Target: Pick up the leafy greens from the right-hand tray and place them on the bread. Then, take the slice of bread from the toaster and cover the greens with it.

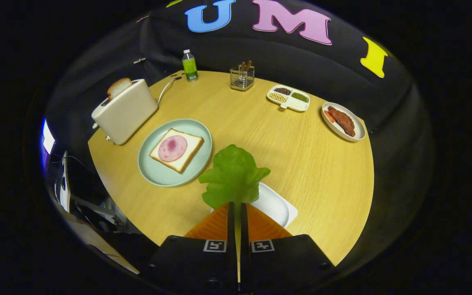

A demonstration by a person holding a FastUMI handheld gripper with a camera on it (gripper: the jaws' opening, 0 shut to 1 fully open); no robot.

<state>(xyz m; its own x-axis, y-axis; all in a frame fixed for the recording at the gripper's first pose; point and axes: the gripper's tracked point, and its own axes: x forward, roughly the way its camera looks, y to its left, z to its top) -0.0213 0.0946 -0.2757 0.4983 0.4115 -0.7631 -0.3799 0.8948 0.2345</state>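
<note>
Gripper view: the gripper (pixel 238 205) has its fingers nearly closed, pinching the lettuce leaf (pixel 233 177) by its base, lifted above the white tray (pixel 279 207) at the table's near edge, likely to carry it to the ham-topped bread (pixel 176 150).

A round bench (pixel 301 164) with a pale, yellowish wood-grain top takes up the middle of the booth, evenly lit from above. Behind it hangs the wall (pixel 342 78) — black cloth, creased in soft folds and sagging toward the bench's far edge. Off the bench's left side the space falls into shadow; there a small bright screen (pixel 47 139) glows bluish-white, and pale, blurred shapes with thin cables (pixel 66 157) sit below it — too dim to make out.
</note>
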